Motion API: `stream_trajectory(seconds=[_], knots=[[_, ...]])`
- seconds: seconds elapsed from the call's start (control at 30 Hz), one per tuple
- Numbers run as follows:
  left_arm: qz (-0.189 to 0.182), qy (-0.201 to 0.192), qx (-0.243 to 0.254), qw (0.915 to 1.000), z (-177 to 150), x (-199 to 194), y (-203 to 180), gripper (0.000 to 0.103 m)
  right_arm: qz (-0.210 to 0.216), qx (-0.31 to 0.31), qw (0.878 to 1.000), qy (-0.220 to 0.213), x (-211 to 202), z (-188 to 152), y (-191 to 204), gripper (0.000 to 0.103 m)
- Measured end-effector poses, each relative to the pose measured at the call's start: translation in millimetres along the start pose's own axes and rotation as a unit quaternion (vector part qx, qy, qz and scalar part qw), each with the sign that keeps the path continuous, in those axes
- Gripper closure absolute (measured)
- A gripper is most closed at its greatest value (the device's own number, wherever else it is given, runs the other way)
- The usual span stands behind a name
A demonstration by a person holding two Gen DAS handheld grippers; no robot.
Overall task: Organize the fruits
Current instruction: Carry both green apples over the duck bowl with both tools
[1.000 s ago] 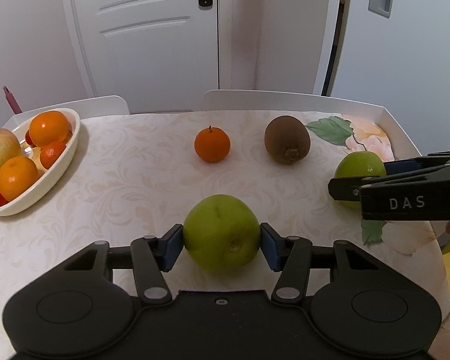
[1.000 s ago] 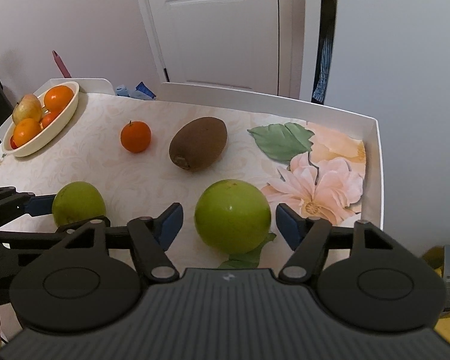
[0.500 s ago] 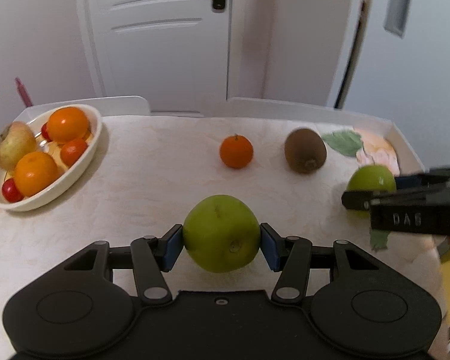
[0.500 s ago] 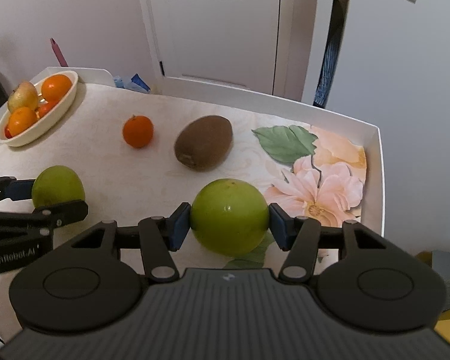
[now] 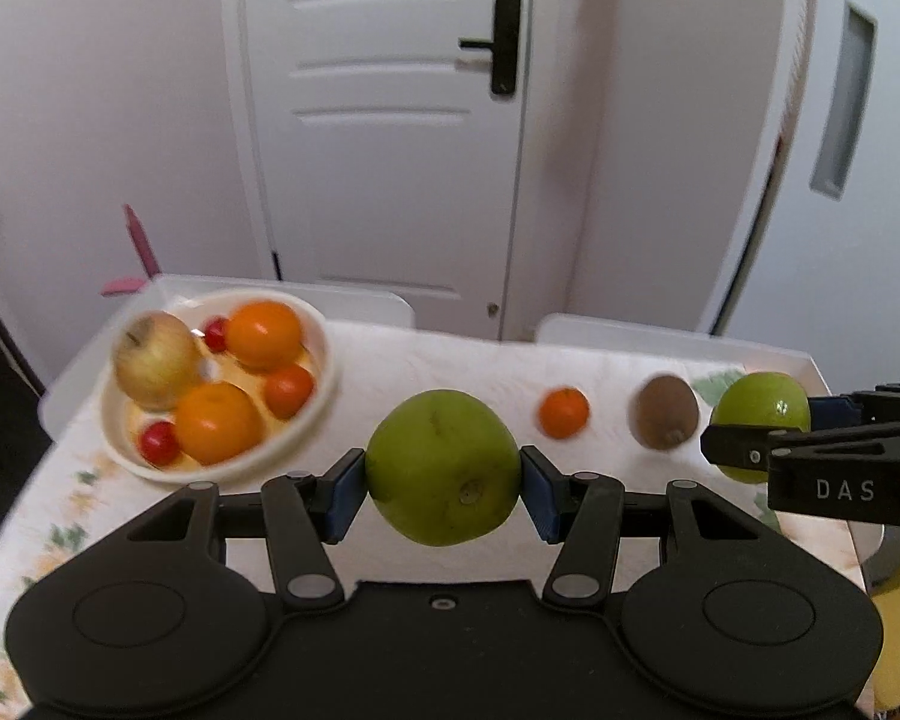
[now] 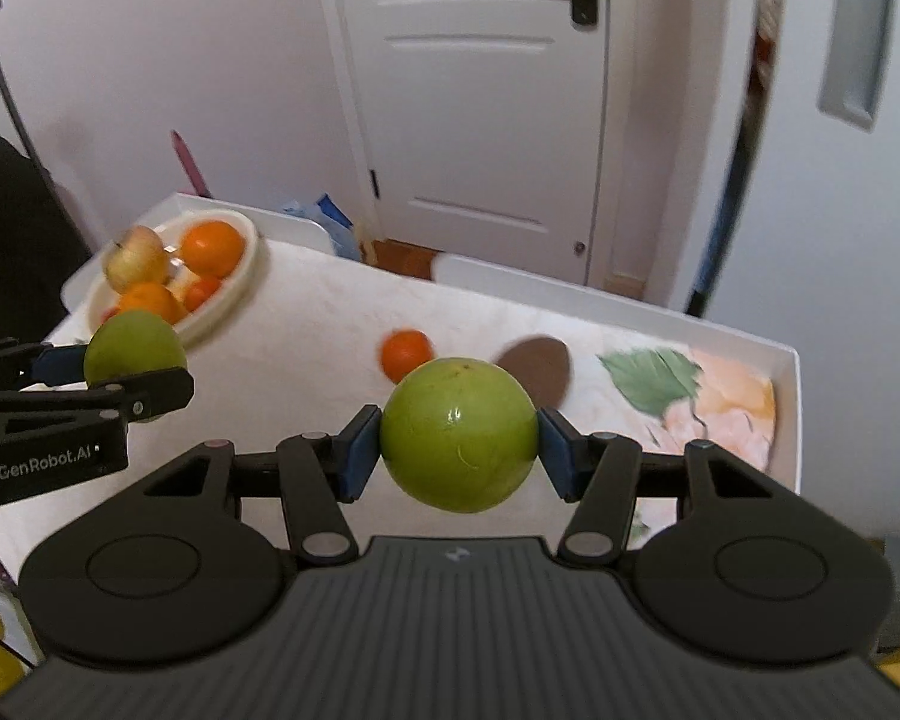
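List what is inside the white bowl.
The bowl holds a yellowish apple, two oranges, a small tangerine and two red cherry tomatoes. Anything beneath that pile is covered.

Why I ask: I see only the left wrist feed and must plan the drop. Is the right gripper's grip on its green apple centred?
Observer: Yes. In the right wrist view both blue pads of the right gripper press opposite sides of the green apple, about at its widest.
Operator: Is there anything behind the table that my view misses?
Observer: A blue and white bundle sits just past the far edge of the table, near the foot of the door. I cannot tell what it is.
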State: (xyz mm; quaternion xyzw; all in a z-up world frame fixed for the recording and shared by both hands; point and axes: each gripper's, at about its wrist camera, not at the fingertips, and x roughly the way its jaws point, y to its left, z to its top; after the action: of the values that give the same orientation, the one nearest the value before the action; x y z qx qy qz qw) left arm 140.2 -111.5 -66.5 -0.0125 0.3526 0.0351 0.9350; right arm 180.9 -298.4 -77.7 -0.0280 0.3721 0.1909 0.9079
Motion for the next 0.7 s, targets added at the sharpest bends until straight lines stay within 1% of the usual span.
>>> stream_trajectory(seconds=[0.17, 0.4, 0.57, 0.7], knots=[[0.009, -0.017, -0.004, 0.9998, 15.1, -14.2, 28.2, 0.044, 0.01, -0.005, 1.0, -0.013, -5.9, 16.4, 29.0, 0.032], [0.011, -0.019, 0.009, 0.9997, 35.3, -21.8, 72.6, 0.044, 0.02, 0.007, 1.0, -0.02, -3.1, 39.7, 73.3, 0.032], [0.003, -0.014, 0.021, 0.9997, 48.8, -12.9, 103.3, 0.044, 0.018, 0.017, 1.0, -0.02, 7.4, 54.5, 100.4, 0.032], [-0.009, -0.009, 0.034, 0.9993, 59.9, 2.8, 123.0, 0.044, 0.009, 0.024, 1.0, -0.018, 18.2, 64.5, 118.9, 0.032]])
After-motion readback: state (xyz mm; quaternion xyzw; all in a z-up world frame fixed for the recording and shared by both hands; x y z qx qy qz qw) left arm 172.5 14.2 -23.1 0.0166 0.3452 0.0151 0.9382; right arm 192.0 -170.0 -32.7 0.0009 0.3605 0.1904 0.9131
